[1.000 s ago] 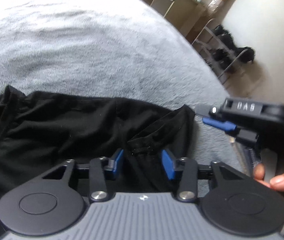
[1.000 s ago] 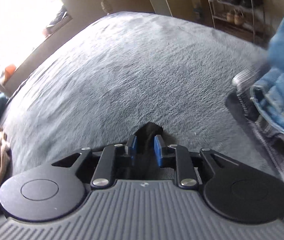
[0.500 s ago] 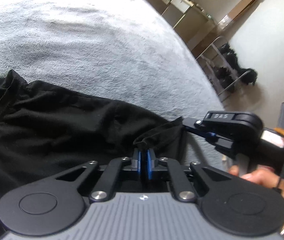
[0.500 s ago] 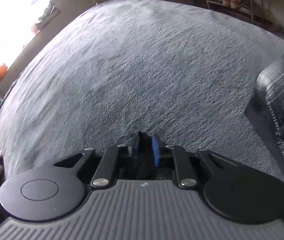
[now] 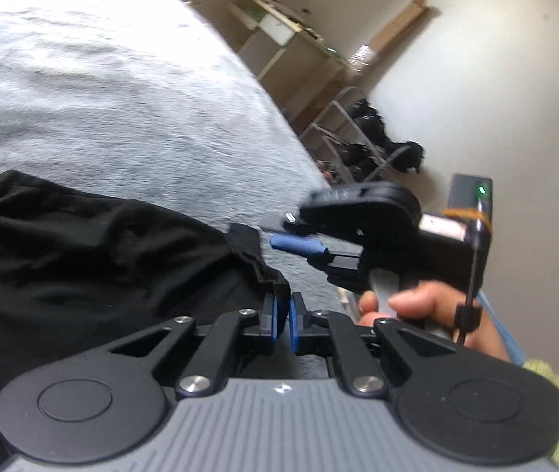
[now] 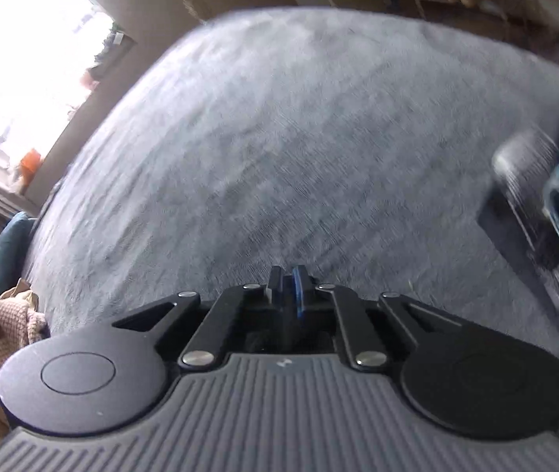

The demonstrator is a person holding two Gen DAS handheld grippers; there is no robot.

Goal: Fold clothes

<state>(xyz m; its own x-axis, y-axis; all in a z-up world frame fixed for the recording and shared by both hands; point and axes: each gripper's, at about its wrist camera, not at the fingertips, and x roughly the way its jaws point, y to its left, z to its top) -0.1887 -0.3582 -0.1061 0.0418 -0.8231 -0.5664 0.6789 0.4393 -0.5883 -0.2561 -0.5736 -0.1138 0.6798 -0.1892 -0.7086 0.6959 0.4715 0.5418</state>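
Two grippers worked at one black garment (image 5: 94, 259), which lay spread over the left part of a grey blanket (image 5: 122, 110). At its right hem the left gripper (image 5: 282, 316) was clenched on the cloth's edge. Further right the right gripper (image 5: 299, 246), held by a hand (image 5: 429, 310), hovered beside the garment's corner; its jaws were opening with dark cloth (image 6: 279, 287) seemingly between them.

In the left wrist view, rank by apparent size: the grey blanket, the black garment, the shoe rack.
1. grey blanket and black garment: look alike, garment nearer the camera, so unranked.
2. shoe rack: smallest, though farthest away.
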